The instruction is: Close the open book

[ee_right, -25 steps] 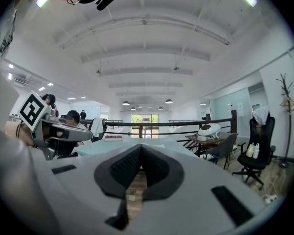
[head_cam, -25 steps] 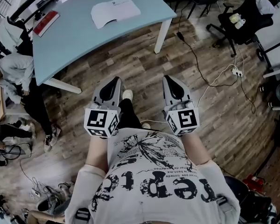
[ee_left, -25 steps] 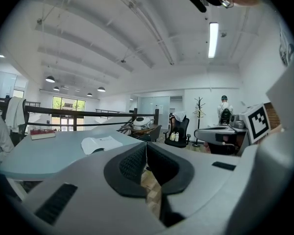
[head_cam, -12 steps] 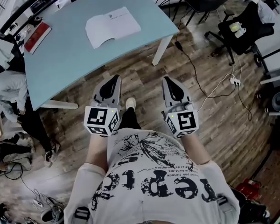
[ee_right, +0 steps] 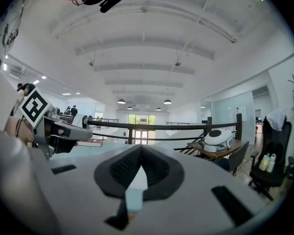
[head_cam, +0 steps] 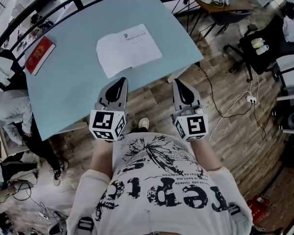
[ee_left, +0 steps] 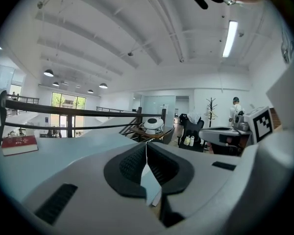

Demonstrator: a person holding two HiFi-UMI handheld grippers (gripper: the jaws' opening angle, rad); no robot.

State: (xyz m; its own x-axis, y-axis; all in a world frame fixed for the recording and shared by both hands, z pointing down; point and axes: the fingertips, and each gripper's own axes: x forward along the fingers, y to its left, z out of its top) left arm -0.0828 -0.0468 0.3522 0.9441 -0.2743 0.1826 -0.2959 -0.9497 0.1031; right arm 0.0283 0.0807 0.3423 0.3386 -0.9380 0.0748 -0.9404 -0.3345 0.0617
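Matt paper book [head_cam: 129, 50], wood-grain floor [head_cam: 245, 146]

Open-plan office: blue table [head_cam: 73, 82], swivel chair [head_cam: 265, 47], power strip [head_cam: 250, 100].

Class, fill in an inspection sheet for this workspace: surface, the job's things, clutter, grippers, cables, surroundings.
Surface: light blue table, holding two books.
Job's things: open book lying flat, pages up, not yet closed.
Clutter: red book near the table's far left edge.
Grippers: left gripper and right gripper both shut and empty, near the table's front edge, short of the open book.
Cables: white power strip with leads trailing over the wooden floor, right.
Surroundings: office chair right; seated person left.
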